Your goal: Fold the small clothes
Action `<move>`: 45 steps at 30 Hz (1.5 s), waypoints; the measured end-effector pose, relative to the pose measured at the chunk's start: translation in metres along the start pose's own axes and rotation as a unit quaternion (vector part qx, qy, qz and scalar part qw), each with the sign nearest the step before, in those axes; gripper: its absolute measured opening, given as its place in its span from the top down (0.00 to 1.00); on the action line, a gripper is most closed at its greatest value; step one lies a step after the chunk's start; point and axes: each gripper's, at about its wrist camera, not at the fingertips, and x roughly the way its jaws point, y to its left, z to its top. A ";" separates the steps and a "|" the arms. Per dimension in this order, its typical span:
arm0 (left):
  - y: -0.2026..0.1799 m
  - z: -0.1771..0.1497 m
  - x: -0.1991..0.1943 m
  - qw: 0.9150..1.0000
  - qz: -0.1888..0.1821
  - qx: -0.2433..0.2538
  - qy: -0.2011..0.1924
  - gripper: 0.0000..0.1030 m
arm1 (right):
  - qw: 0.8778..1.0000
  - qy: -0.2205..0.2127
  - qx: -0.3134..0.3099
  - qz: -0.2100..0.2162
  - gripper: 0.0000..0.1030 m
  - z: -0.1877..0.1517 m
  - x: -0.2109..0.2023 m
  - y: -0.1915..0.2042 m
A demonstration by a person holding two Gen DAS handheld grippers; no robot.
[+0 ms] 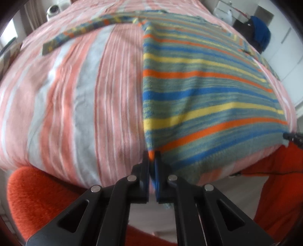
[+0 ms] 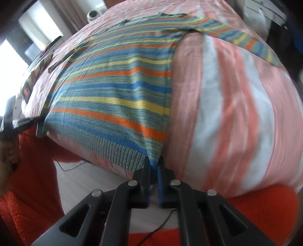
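Observation:
A small striped sweater (image 1: 198,90), blue, yellow, orange and grey-green, lies spread on the bed. One sleeve (image 1: 85,30) stretches to the far left in the left wrist view. My left gripper (image 1: 152,157) is shut on the sweater's near left hem corner. In the right wrist view the sweater (image 2: 117,89) fills the left half, with its other sleeve (image 2: 246,41) reaching far right. My right gripper (image 2: 153,160) is shut on the near right hem corner, at the ribbed hem (image 2: 121,151).
The bed has a pink and white striped cover (image 1: 75,106), also in the right wrist view (image 2: 236,113). The person's orange fleece sleeves (image 1: 37,193) sit below the bed edge. A blue garment (image 1: 261,36) hangs at far right. A white round object (image 2: 92,14) sits beyond the bed.

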 end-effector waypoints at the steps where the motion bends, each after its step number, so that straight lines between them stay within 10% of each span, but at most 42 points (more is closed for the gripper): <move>1: 0.002 0.002 0.003 1.000 0.001 -0.006 0.003 0.97 | 1.000 0.004 0.006 -0.002 0.95 -0.001 0.007 -0.003; 5: 0.001 -0.001 -0.004 1.000 -0.003 -0.012 0.002 0.76 | 1.000 0.007 0.019 0.000 0.87 -0.001 0.016 -0.003; 9: 0.010 -0.012 -0.037 0.998 -0.001 -0.038 -0.040 0.38 | 1.000 0.004 0.004 -0.013 0.38 -0.010 -0.003 -0.005; 14: 0.025 0.008 -0.068 0.991 0.013 -0.068 -0.113 0.16 | 0.995 -0.077 -0.023 -0.065 0.32 -0.012 -0.044 -0.006; 19: 0.044 0.054 -0.061 0.975 0.067 -0.108 -0.180 0.14 | 0.974 -0.204 0.016 -0.101 0.19 0.027 -0.055 -0.025; 25: 0.062 0.081 -0.024 0.966 0.106 -0.114 -0.207 0.14 | 0.960 -0.239 0.079 -0.120 0.19 0.062 -0.019 -0.048; 45: 0.070 0.063 0.011 0.971 0.122 -0.123 -0.167 0.00 | 0.960 -0.222 0.047 -0.165 0.03 0.051 0.026 -0.049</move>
